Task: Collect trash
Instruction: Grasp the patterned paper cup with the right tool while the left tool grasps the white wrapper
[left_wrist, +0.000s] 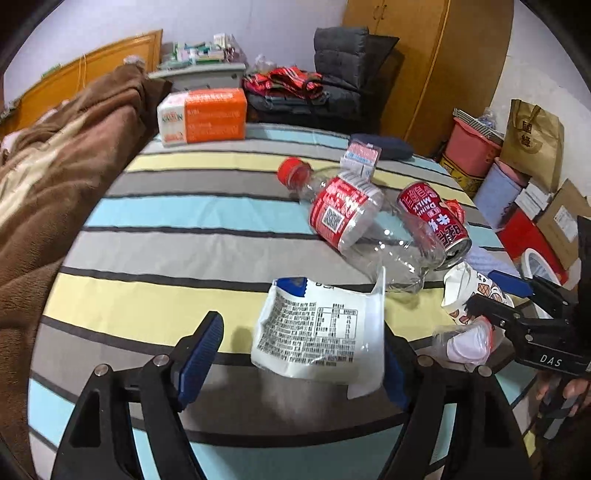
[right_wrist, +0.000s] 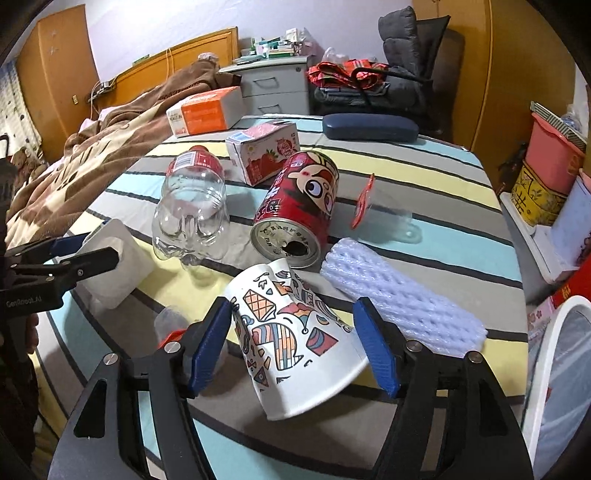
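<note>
Right gripper spread wide, straddling the paper cup, gripping nothing, cup axis 11-to-5; left gripper likewise over the white wrapper.

Striped bed: bottle, can, cup, wrapper.

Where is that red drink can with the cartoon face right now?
The red drink can lies on its side mid-bed on the striped sheet, open end toward the right wrist camera, between the clear plastic bottle on its left and the white foam sleeve.
</note>
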